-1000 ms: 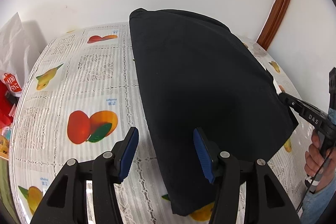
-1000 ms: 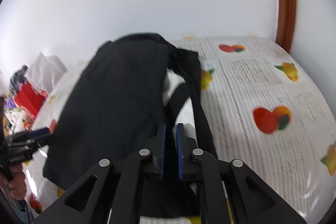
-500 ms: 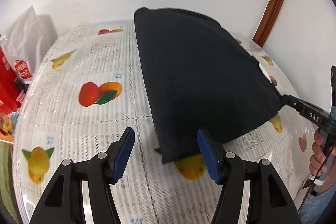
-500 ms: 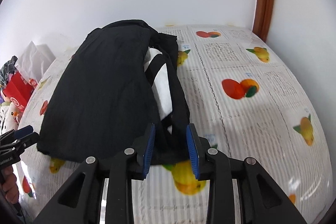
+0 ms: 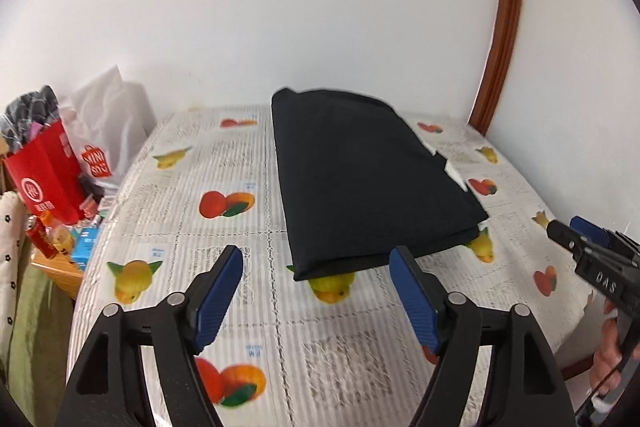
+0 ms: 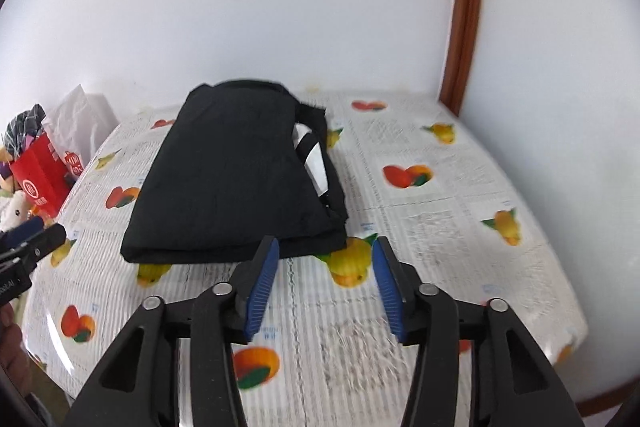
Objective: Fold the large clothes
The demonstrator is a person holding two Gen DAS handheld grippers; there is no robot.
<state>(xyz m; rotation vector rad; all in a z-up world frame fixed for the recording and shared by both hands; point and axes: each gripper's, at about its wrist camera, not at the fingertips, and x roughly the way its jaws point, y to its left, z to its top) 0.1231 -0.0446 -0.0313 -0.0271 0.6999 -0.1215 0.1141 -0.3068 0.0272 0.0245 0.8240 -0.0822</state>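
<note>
Folded black garment [image 5: 368, 183] lay on fruit-print tablecloth [image 5: 240, 243] | left gripper [image 5: 316, 301], right gripper [image 6: 322, 285] both released, empty | red bag [image 5: 44, 183] beside table, lettering unreadable

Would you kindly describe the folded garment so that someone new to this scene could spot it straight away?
Start at the table covered in a fruit-printed white tablecloth, set against the white wall. Near its middle lies the folded black fabric garment, a flat oblong bundle. It is the only plain dark thing on the cloth, with white stripes peeking out along its right edge.
</note>
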